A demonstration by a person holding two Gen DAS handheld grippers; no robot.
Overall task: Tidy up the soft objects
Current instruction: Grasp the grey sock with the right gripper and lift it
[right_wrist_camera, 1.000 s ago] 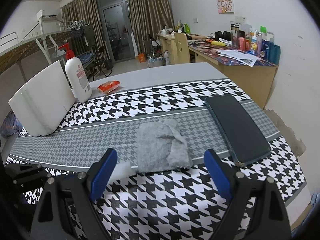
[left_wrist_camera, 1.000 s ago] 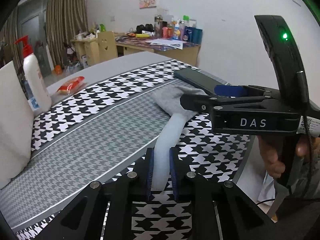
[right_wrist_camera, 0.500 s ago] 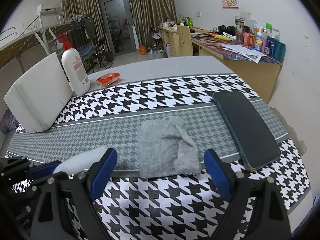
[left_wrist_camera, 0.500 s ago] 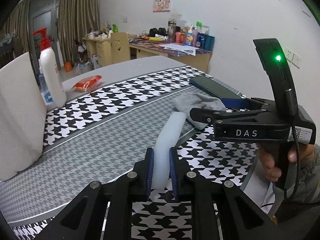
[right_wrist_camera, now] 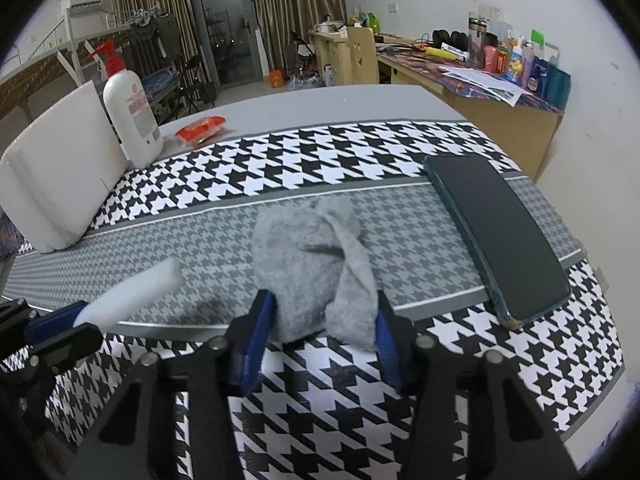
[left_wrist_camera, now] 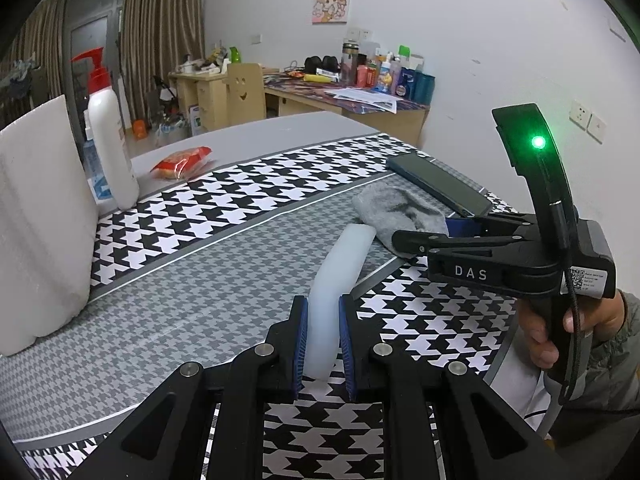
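With left tongs [left_wrist_camera: 323, 340] clamped on the white foam stick [left_wrist_camera: 340, 276], we close the apart right tongs [right_wrist_camera: 320, 336] gently around the grey woolly sock [right_wrist_camera: 316, 256] — low, near the table [right_wrist_camera: 360, 400].

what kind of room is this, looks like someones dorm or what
Probably a dorm room or shared bedroom: a raised metal bunk frame with clothes hung from it, a cluttered wooden desk of bottles and papers, and a cartoon picture on the wall.
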